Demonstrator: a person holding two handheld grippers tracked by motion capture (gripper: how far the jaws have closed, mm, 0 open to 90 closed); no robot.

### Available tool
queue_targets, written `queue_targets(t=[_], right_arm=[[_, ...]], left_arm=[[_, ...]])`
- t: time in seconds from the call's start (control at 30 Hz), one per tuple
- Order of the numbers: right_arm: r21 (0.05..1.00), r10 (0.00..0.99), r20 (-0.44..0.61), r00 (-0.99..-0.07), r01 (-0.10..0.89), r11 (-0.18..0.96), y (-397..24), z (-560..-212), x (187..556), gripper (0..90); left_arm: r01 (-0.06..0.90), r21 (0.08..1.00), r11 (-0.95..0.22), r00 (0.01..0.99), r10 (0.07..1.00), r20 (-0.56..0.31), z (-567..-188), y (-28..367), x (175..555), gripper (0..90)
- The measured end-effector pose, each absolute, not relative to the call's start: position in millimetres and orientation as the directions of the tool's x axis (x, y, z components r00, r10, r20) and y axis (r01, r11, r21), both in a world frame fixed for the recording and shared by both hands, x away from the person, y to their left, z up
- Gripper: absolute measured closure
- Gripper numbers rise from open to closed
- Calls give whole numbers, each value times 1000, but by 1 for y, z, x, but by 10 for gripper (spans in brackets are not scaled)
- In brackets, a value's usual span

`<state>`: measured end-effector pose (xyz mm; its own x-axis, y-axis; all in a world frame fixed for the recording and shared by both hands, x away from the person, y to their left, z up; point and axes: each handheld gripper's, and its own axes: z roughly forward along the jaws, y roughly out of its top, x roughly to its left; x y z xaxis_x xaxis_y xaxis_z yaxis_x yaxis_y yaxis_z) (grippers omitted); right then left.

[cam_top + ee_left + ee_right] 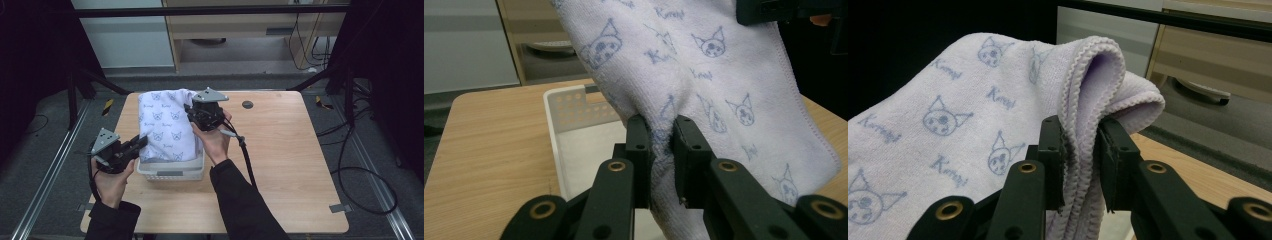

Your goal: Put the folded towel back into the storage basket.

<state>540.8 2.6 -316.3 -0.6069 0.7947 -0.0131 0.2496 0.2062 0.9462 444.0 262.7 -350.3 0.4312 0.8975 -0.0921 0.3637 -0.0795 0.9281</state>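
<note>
Both grippers are clamping the towel [167, 122]: left gripper [134, 146] pinching its near-left edge, right gripper [200, 116] gripping the far-right fold, over the white basket [172, 170].

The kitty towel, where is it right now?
In the high view the towel hangs over the white basket at table centre, pinched between the left gripper and right gripper.

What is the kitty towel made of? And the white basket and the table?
The towel looks like soft terry or microfibre cloth: fuzzy nap, stitched hem, and it bunches where the left gripper and right gripper pinch it. The basket seems to be matt white plastic, with rows of moulded holes in its wall. The table shows a light wood grain, perhaps laminate.
</note>
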Motion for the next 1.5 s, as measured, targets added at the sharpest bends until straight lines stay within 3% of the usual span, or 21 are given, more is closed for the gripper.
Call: queue_targets(t=[1.5], right_arm=[[892,809,21,-587,376,250,17,-385,575,738]], left_arm=[[495,853,-167,388,921,-45,-405,264,479,784]])
